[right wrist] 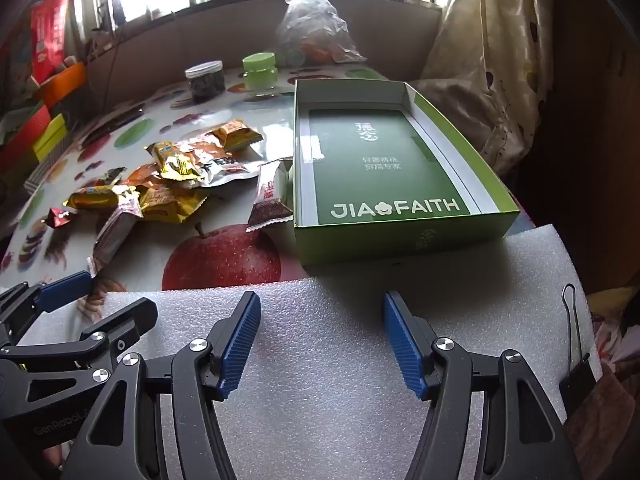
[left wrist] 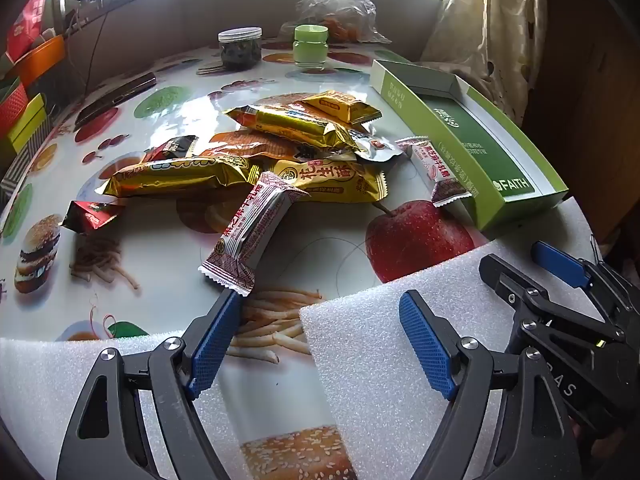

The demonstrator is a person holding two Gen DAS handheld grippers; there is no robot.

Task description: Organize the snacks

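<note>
Several snack packets [left wrist: 256,160] lie in a loose pile on the table: gold, orange, white-and-red and small red ones. The same pile [right wrist: 172,176] sits left of an open green box [right wrist: 384,168] with nothing in it. That green box [left wrist: 472,140] stands at the right in the left wrist view. My left gripper [left wrist: 320,304] is open over the near table edge, its left fingertip just short of a white-and-red bar [left wrist: 248,236]. My right gripper [right wrist: 320,300] is open above white foam, in front of the box. Neither holds anything.
White foam sheets [right wrist: 328,352] line the near edge. At the back stand a dark jar [left wrist: 240,48], a green-lidded jar [left wrist: 311,46] and a clear plastic bag [left wrist: 336,4]. A phone [left wrist: 116,98] lies far left, a binder clip [right wrist: 576,360] at right. Coloured boxes [left wrist: 24,112] flank the table.
</note>
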